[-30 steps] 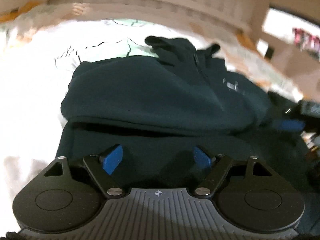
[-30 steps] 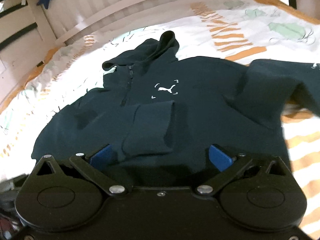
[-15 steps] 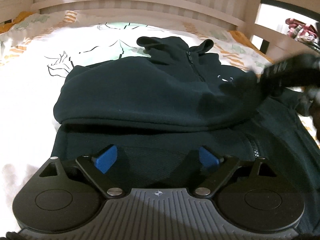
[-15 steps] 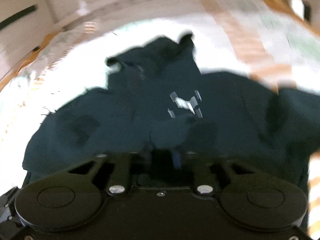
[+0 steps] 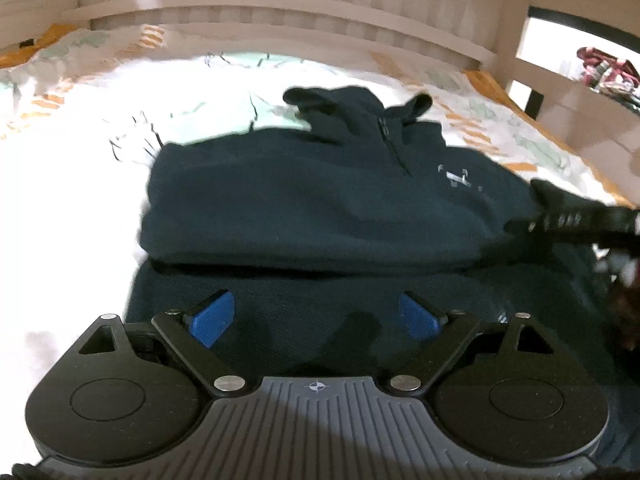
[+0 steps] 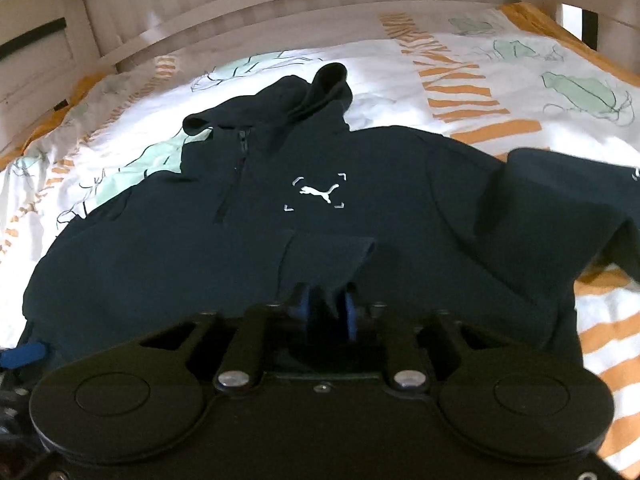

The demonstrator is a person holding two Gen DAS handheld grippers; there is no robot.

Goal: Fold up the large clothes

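A dark navy hoodie (image 6: 248, 240) with a white logo (image 6: 316, 194) lies face up on the bed, hood at the far end. It also shows in the left wrist view (image 5: 320, 208), with one sleeve folded across the chest. My right gripper (image 6: 326, 312) is shut on the cuff of that sleeve (image 6: 320, 260), just below the logo. My left gripper (image 5: 316, 316) is open and empty, low over the hoodie's lower left part. The other sleeve (image 6: 560, 208) lies bunched at the right.
The bed has a white sheet (image 6: 500, 92) with orange stripes and green drawings. A pale slatted bed rail (image 5: 280, 12) runs along the far side. My right gripper's body (image 5: 576, 216) crosses the right of the left wrist view.
My right gripper went from open around the sleeve cuff to shut on it. The left gripper stayed open and shifted slightly over the hem.
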